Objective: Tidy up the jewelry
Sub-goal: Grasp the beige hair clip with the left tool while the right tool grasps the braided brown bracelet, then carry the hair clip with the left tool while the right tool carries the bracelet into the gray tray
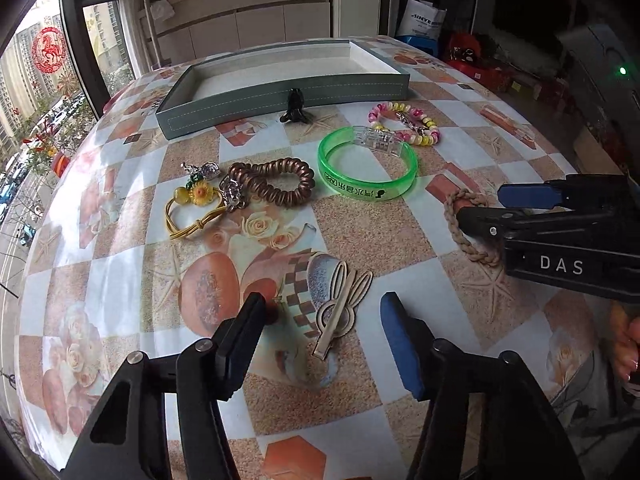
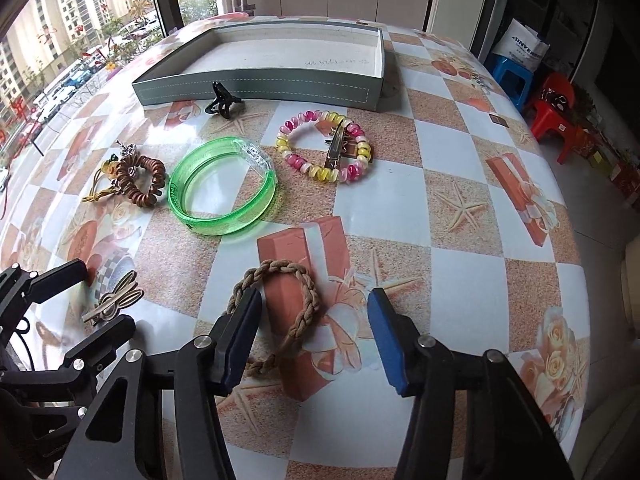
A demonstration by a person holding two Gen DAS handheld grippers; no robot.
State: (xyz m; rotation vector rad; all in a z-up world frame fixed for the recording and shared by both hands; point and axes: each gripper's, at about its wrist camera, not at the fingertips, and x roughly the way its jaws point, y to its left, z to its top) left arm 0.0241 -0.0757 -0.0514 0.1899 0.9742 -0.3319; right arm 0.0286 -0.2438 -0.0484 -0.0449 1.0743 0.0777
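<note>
Tray (image 2: pixel 256 80) empty, all jewelry on the bench (image 2: pixel 460 216); left tool (image 1: pixel 324 316) straddles hair clip (image 1: pixel 340 308), right tool (image 2: pixel 316 312) straddles braided band (image 2: pixel 296 300), both half-open, gripping nothing.

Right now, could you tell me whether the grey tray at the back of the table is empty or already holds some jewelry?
Empty: the grey tray shows only its bare pale floor in both views; every piece lies outside it.
</note>
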